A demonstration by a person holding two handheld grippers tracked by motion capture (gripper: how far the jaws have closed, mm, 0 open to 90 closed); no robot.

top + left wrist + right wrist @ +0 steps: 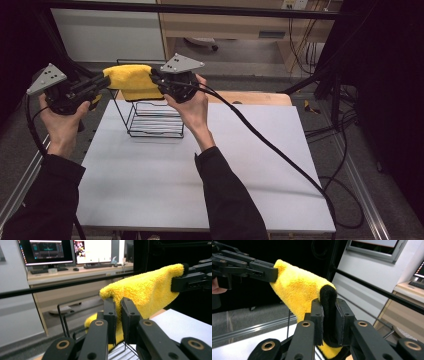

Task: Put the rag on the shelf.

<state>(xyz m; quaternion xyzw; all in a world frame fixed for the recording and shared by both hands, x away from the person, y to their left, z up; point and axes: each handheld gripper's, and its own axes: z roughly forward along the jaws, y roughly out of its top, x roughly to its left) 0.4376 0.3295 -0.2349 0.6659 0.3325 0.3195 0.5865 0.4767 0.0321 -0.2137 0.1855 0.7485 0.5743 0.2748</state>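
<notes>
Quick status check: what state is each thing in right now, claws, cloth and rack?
Left claw: shut on the cloth's left end.
Right claw: shut on the cloth's dark-edged right end.
Cloth: yellow, held up between both claws, draping down over the top of the rack.
Rack: black wire, upright on the table.

From my remote seat I see a pale grey worktop (150,190) standing on a grey floor (320,95), with black cables (345,125) looping across that floor at the right. Beyond it runs a light wooden desk (240,22), and a black frame bar (200,9) crosses the top of the high view. In the left gripper view that desk carries lit monitors (45,251) and a keyboard (97,265), while a white wall panel (372,270) shows in the right gripper view.
</notes>
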